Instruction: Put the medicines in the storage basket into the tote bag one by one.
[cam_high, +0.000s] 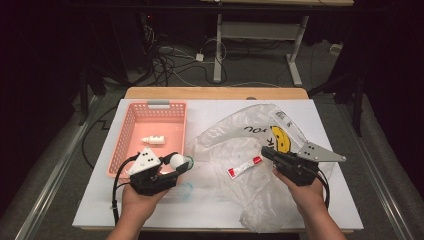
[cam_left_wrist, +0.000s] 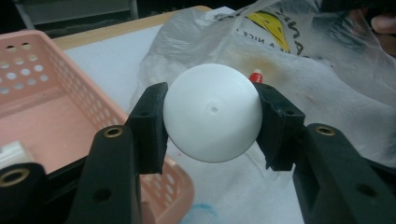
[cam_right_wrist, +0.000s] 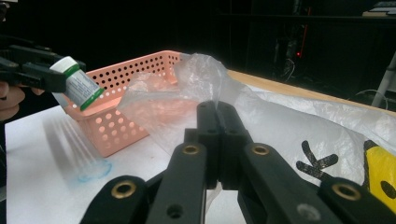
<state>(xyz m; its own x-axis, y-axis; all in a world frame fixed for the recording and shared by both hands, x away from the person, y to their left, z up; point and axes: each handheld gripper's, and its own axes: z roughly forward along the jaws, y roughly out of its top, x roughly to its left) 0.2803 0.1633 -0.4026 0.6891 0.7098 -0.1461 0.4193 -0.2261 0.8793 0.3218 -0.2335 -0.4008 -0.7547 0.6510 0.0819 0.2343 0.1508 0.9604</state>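
My left gripper (cam_high: 178, 165) is shut on a small bottle (cam_high: 177, 160) with a white cap and a green band, held just off the right front corner of the pink basket (cam_high: 131, 126). In the left gripper view the round white cap (cam_left_wrist: 212, 112) sits squeezed between both pads. My right gripper (cam_high: 265, 152) is shut, its jaws pinching the film of the clear plastic bag (cam_high: 235, 135); in the right gripper view the bag (cam_right_wrist: 196, 79) rises from the closed fingertips (cam_right_wrist: 218, 116). The held bottle (cam_right_wrist: 77, 83) shows there at far left.
A small white dropper bottle (cam_high: 153, 140) lies in the basket. Inside the bag lies a red and white tube (cam_high: 245, 167). The bag carries a yellow smiley print (cam_high: 281, 138). A blue ring mark (cam_high: 186, 190) is on the white table sheet.
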